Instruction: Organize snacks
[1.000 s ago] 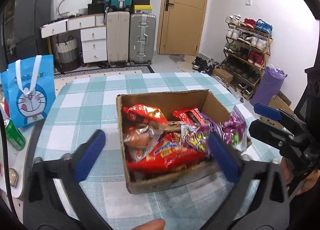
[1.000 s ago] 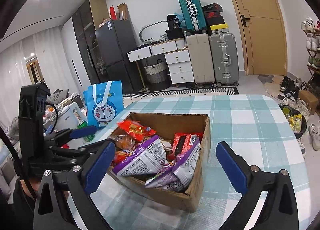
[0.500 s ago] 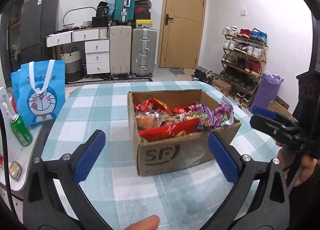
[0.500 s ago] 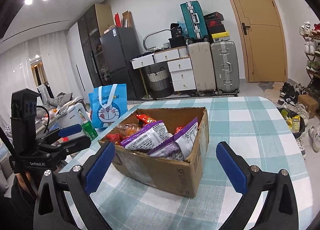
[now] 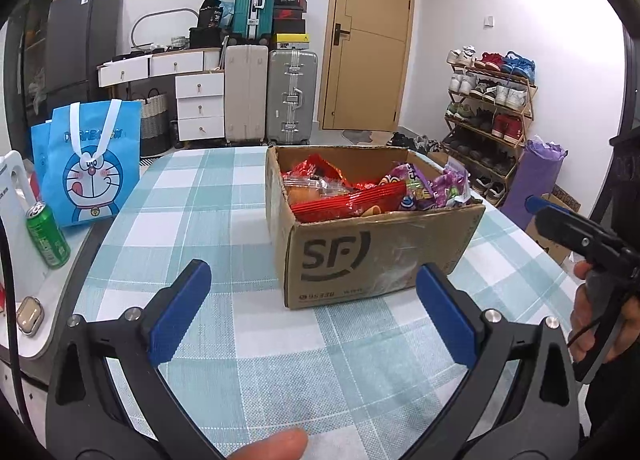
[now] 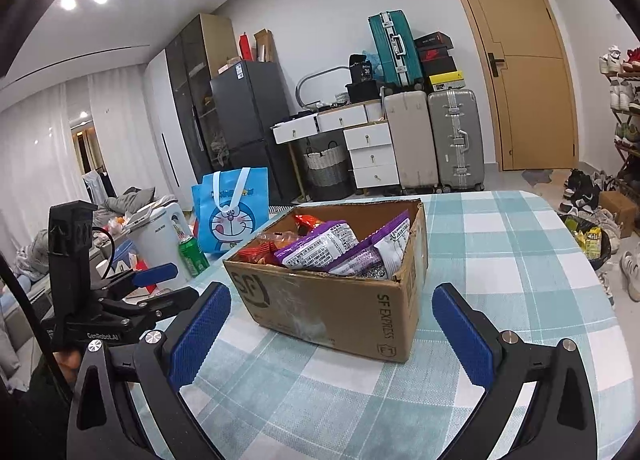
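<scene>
Corrugated cardboard box (image 5: 376,256), rectangular, flaps open, black "SF" print on its near face and glossy clear tape across it; stands on the counter (image 5: 248,340), which wears a woven teal-and-white checked cloth. Contents: crinkled foil snack packets heaped to the rim, a long red packet (image 5: 352,200) at the front, purple packets (image 6: 324,246) toward the right tool's side, a clear-wrapped orange item at the back corner. Left tool (image 5: 312,318): black frame, ribbed blue pads, jaws wide apart and empty, box just ahead between them. Right tool (image 6: 330,336): same build, jaws likewise spread and empty, box's taped corner directly ahead. Against the view a second earlier, both tools now sit lower and farther back, so the box's side faces show instead of its top. Beyond the left tool's left finger: green drinks can (image 5: 48,236) and blue cartoon tote bag (image 5: 90,168), off the cloth.
</scene>
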Motion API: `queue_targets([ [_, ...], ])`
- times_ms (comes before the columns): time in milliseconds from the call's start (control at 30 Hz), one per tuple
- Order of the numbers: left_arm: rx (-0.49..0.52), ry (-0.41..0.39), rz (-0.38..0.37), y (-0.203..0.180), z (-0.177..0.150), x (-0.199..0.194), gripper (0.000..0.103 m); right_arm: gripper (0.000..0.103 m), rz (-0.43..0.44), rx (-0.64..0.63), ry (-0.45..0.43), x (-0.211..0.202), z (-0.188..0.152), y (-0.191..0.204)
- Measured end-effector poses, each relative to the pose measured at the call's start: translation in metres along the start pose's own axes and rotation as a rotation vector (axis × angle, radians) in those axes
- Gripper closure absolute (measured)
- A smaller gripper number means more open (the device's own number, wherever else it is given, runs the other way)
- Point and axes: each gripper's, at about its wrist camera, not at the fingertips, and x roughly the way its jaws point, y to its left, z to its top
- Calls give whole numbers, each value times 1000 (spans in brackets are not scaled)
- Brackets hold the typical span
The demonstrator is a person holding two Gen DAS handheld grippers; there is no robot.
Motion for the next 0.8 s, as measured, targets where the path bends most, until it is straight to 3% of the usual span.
queue_targets([
  [800,0,-35,37,2,-18,16,1,1,-43,-82,-47,1,-17,12],
])
